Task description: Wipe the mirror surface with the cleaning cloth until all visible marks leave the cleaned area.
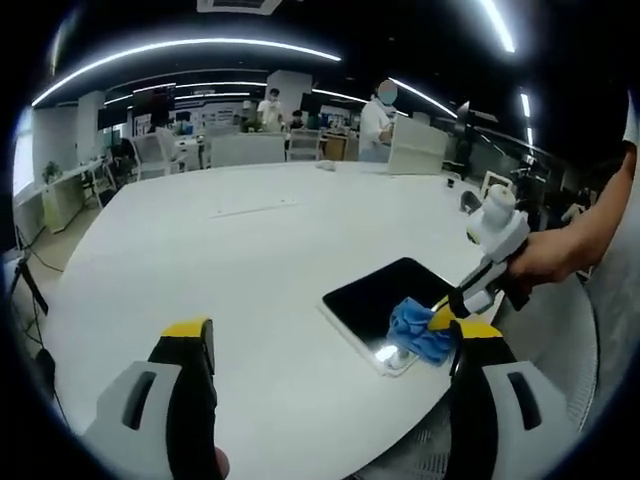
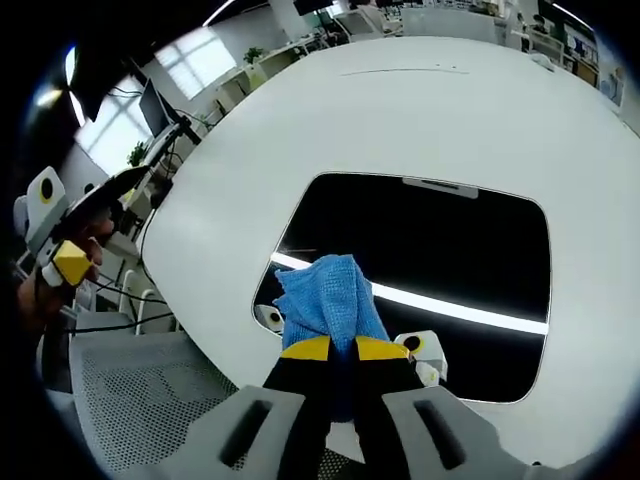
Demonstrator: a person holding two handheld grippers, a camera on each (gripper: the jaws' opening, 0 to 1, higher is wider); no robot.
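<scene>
Right tool (image 2: pixel 343 347) pinching a bunched blue cleaning cloth (image 2: pixel 328 292), jaws pressed together on its near end, cloth pressed down on the near-left part of the mirror (image 2: pixel 450 250). Mirror lying flat on the white bench (image 2: pixel 400 110), near the bench's near edge, a dark rounded rectangle reflecting a bright ceiling strip light and, low down, the tool's own parts. Seen from the left gripper view: same right tool (image 1: pixel 452 312) reaching in from the right, held in a person's hand (image 1: pixel 545 258), cloth (image 1: pixel 420 332) resting on the near corner of the mirror (image 1: pixel 385 295). Left tool (image 1: pixel 335 345) spread wide, holding nothing, hovering over bare bench (image 1: pixel 250 260) well left of the mirror.

Progress, as a judgement: wiping under way, not finished. Cloth at work on the near-left area; far and right stretches of the glass look evenly dark, with no smear plainly readable, though small marks would be too faint to tell at this sharpness. Surface under the cloth hidden, so cleanliness there unknown. Left to do: sweep across the remaining glass, then lift off and check for marks.
</scene>
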